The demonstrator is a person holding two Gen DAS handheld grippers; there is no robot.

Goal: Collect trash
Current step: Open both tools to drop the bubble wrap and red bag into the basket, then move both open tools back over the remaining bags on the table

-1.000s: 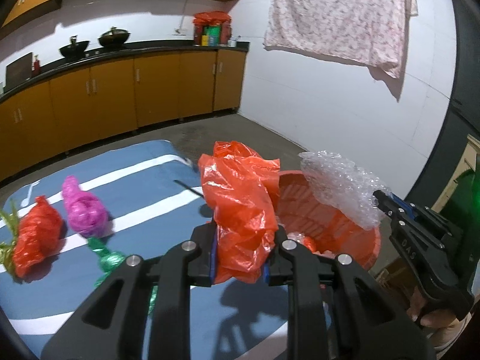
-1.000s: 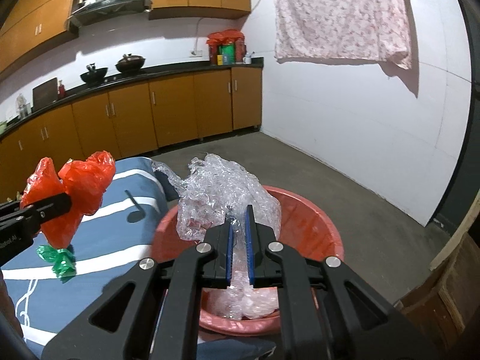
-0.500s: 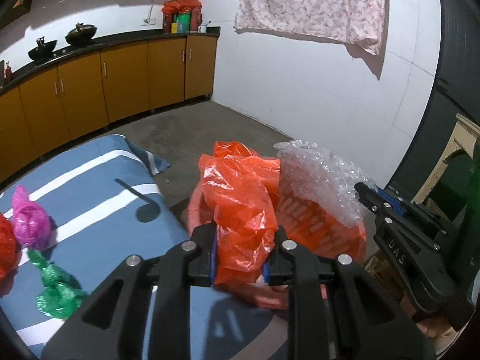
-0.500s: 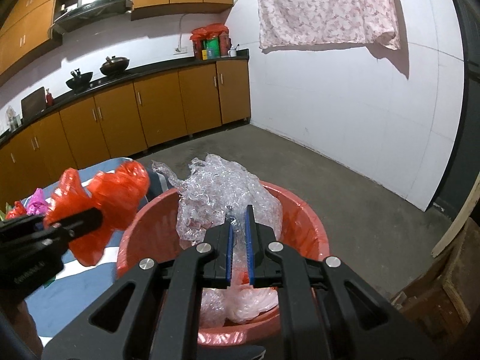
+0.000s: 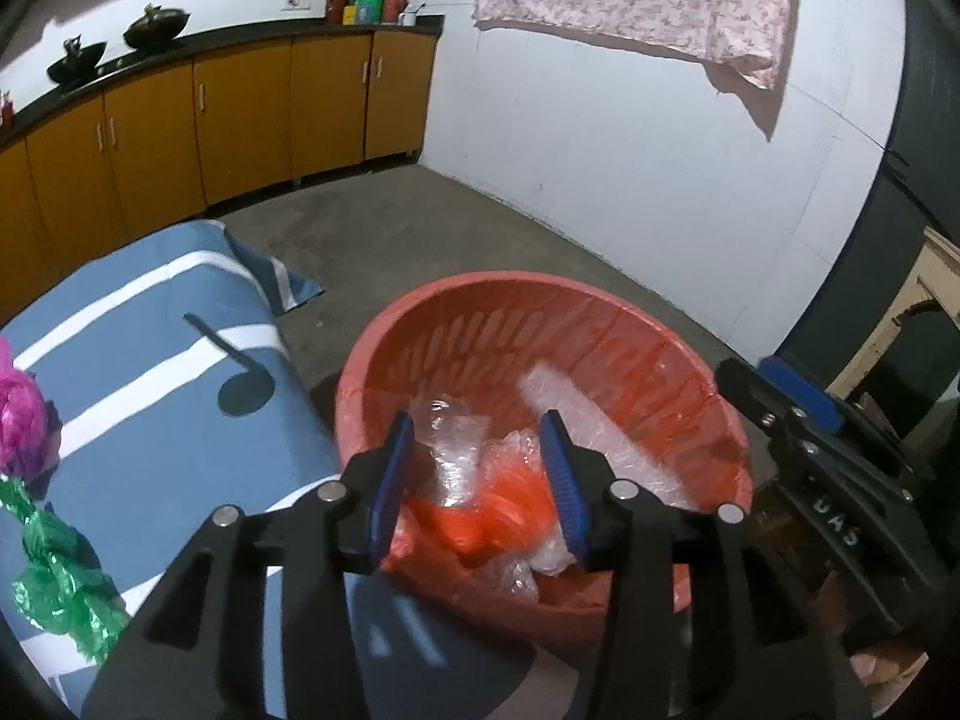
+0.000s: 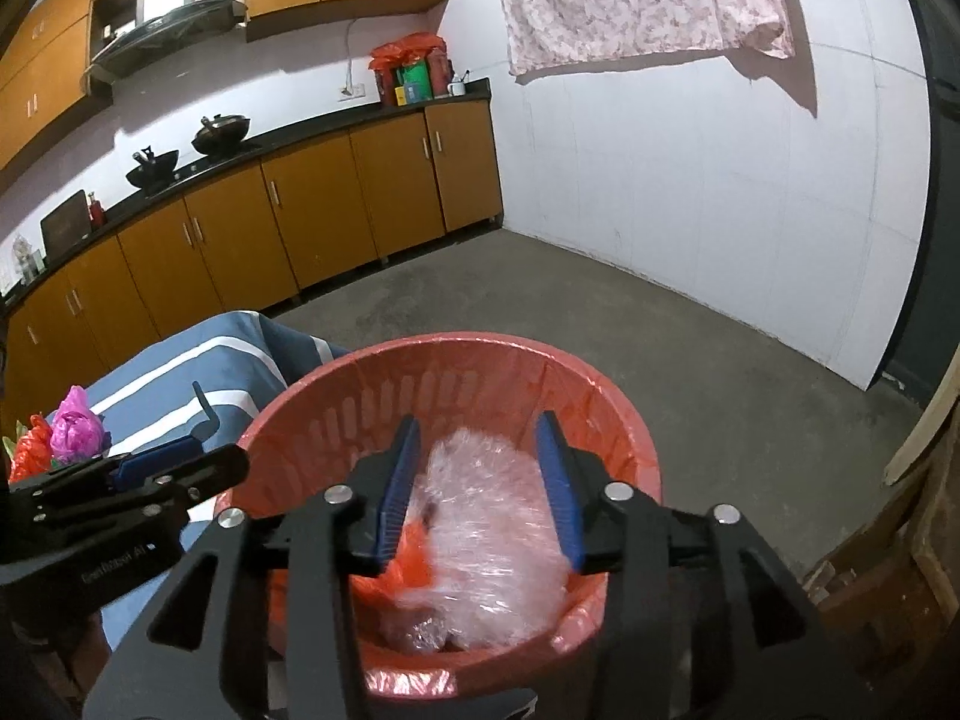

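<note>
Both grippers hang over the red basket (image 5: 672, 354), and both are letting go. The left gripper (image 5: 480, 474) has its fingers (image 5: 393, 474) spreading apart with nothing pressed between them; the orange plastic bag (image 5: 480, 516) lies below the gap, down among clear wrappers in the basket. The right gripper (image 6: 480, 474) is likewise opening, its blue pads standing clear of the bubble wrap (image 6: 486, 534), which looks blurred — it is probably dropping, or has just settled on the pile, though the view cannot say which. A corner of the orange bag shows beside it in the right wrist view.

So this pair of items counts as delivered, and the basket already holds a fair heap of plastic. What is left sits on the blue striped surface (image 5: 162, 432) beside the basket: a magenta bundle (image 5: 21, 426) and a green twisted wrapper (image 5: 54, 582) at the surface's left edge in the left wrist view, and a red bundle (image 6: 27, 450) touching or just beside the magenta one as seen from the right wrist. At least three pieces therefore remain to be gathered; whether more lie past the surface's far edge or out of frame cannot be told.

In judgement, the task is well under way but not finished — the next round calls for both hands to swing away from the basket toward the surface's left side and take up the remaining bundles.
</note>
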